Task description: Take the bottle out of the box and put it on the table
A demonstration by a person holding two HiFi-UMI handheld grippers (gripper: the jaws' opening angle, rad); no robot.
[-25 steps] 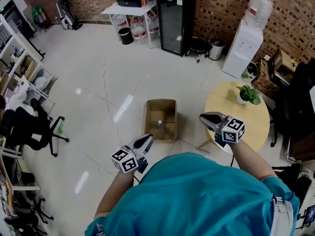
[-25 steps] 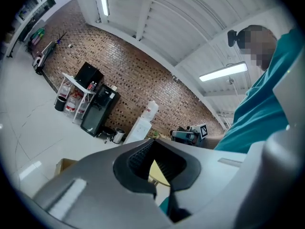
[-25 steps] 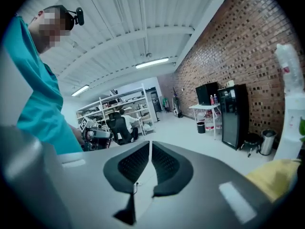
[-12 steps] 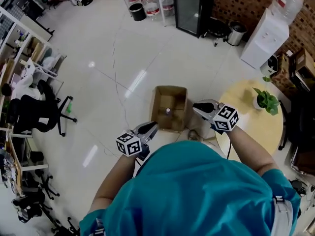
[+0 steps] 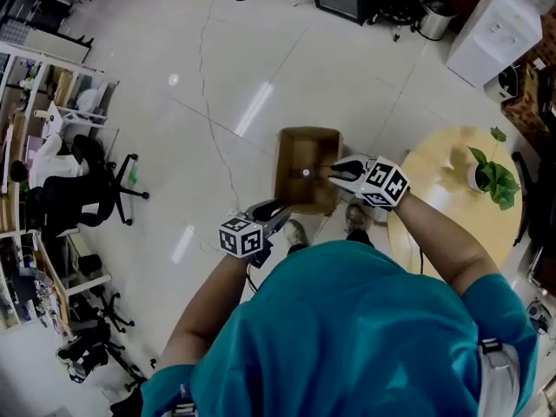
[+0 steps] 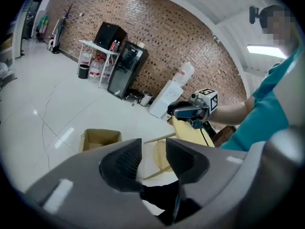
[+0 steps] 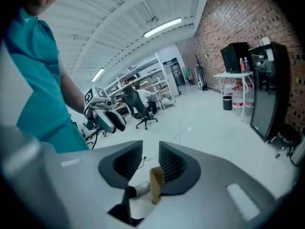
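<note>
An open cardboard box (image 5: 291, 159) stands on the floor in the head view, and a bottle (image 5: 306, 173) stands upright inside it, seen cap-on from above. My right gripper (image 5: 335, 169) hovers over the box's right edge, close to the bottle; its jaws are opening with nothing between them. My left gripper (image 5: 281, 208) hangs just outside the box's near left corner, and its jaws are also opening and empty. The left gripper view shows the box (image 6: 99, 138) ahead and the right gripper (image 6: 187, 111) across from it. The round wooden table (image 5: 439, 194) stands right of the box.
A potted plant (image 5: 492, 174) sits on the table. A white water dispenser (image 5: 493, 26) and a bin (image 5: 432, 16) stand at the back right. An office chair (image 5: 74, 200) and shelves (image 5: 39, 85) fill the left side. The person's shoes (image 5: 296, 231) are right before the box.
The person has stepped up to the box. Both grippers have travelled forward and down to it, and their jaws have gone from shut to parted.
</note>
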